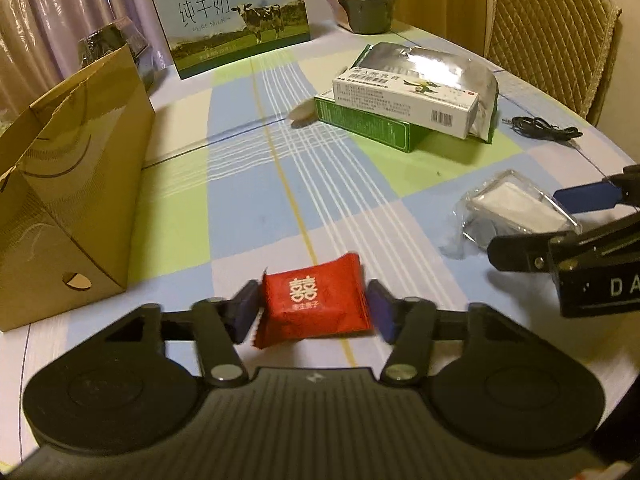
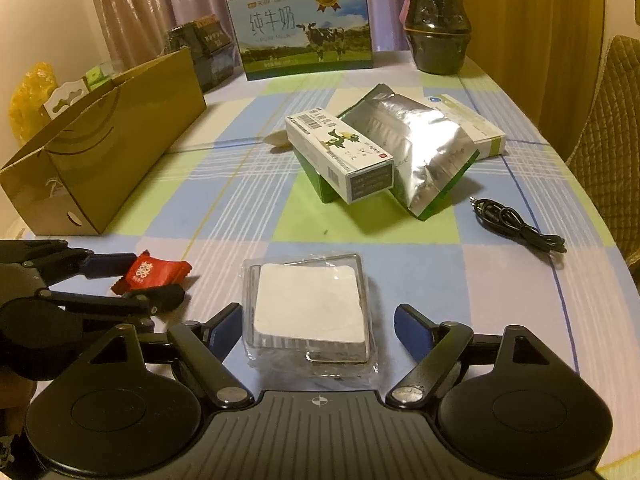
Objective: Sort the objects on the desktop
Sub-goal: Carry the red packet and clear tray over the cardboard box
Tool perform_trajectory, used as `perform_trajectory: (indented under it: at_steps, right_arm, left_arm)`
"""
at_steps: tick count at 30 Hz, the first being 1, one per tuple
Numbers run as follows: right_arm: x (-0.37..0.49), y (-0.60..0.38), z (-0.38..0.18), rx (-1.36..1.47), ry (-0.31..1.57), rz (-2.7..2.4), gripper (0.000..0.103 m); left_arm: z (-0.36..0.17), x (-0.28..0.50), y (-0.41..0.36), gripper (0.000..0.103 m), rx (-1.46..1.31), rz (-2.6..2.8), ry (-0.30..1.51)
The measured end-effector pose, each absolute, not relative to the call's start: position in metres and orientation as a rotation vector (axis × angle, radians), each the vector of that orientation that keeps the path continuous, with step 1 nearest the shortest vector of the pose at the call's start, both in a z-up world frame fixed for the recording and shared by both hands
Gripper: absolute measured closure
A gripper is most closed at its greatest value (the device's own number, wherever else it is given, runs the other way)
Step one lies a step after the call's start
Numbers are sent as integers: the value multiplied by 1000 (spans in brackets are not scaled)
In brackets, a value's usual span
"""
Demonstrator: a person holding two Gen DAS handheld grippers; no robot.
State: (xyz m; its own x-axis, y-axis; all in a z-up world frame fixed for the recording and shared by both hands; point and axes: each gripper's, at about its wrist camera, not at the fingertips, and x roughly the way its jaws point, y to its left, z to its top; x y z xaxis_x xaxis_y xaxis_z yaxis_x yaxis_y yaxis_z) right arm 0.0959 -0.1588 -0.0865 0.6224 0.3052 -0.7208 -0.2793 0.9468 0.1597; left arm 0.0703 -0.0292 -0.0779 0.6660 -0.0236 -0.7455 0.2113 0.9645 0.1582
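Red candy packet (image 1: 316, 302) sits low over the checked surface (image 1: 240, 184), between the blue pads of the left tongs (image 1: 314, 312). Both pads seem to touch its sides, so these tongs look closed on it. Right tongs (image 2: 318, 330) are wide open around a clear plastic pack (image 2: 310, 308) with a white square inside, and do not touch it. A brown cardboard box (image 1: 68, 200) stands nearby on the left.

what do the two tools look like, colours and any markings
Both are matte black. The left tool and right tool each have two hinged black links with silver pivot screws, blue pads on the fingers, two round discs on a ribbed base, and a small white emblem at centre. White letters "DA" mark the right tool's side.
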Motion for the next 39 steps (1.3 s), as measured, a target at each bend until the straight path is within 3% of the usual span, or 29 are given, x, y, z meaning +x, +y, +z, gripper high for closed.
perform_trajectory:
  at_steps: [6,25,27,28,29,39]
  right_arm:
    - [96,-158,-86,34,831,339,23]
    - [111,-155,-95,89,869,329,23]
    - [111,-152,-94,57,862,326,28]
    - [111,-150,-94,40,859,325,41]
    - [111,-150,-93,29,859,327,43]
    - [98,-145,-67,-15,788,329,48]
  left_arm:
    - [-75,70,-25,64,225,-139,840]
    - [-61,60,-11,66,196,-134,835]
    - [-60,59,-9,66,195,-131,833]
    - [-59,59,-8,66,195,-132,833]
    - [-59,58,-8,66,193,-133,835]
    - [-50,53,-6,66,181,-136,811]
